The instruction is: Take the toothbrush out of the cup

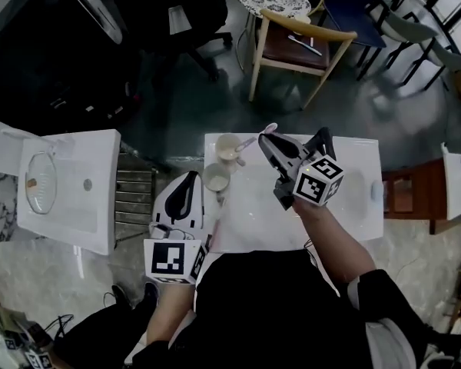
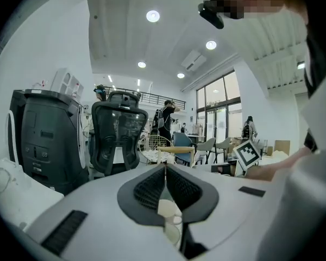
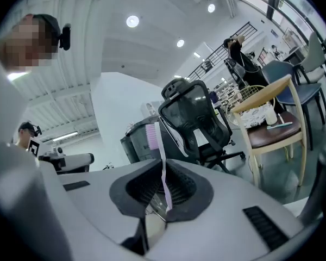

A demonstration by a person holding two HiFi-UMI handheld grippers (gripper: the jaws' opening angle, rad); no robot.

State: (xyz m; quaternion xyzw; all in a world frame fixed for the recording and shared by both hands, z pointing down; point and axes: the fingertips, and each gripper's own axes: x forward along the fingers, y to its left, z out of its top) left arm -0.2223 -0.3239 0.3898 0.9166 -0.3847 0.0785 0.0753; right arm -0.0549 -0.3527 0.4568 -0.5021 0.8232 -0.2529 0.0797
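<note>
Toothbrush (image 3: 161,154) stood gripped in the right fingers

The right gripper (image 1: 264,140) had its fingers narrowed onto the toothbrush handle, with the pads pressing it from both sides. In the right gripper view the pink brush stood nearly upright between them. Its bristle head was on top, well clear of the pads, and the handle ran on below the grip. In the head view the brush head poked out on the far side of the fingertips. The handle slanted left toward the far cup (image 1: 229,139); whether its end was inside that cup could not be told.

Both cups stood on the white counter (image 1: 253,225) near its far left corner, the near cup (image 1: 216,177) just beside the far one. The left gripper (image 1: 192,177) was at the counter's left edge, its tip just left of the near cup. Its fingers were pressed together with nothing between the pads. A pale cup showed below them in the left gripper view, but whether they touched it was unclear.

A wooden chair (image 1: 296,41) stood on the floor beyond the counter, and a white sink (image 1: 69,183) lay well to the left.
</note>
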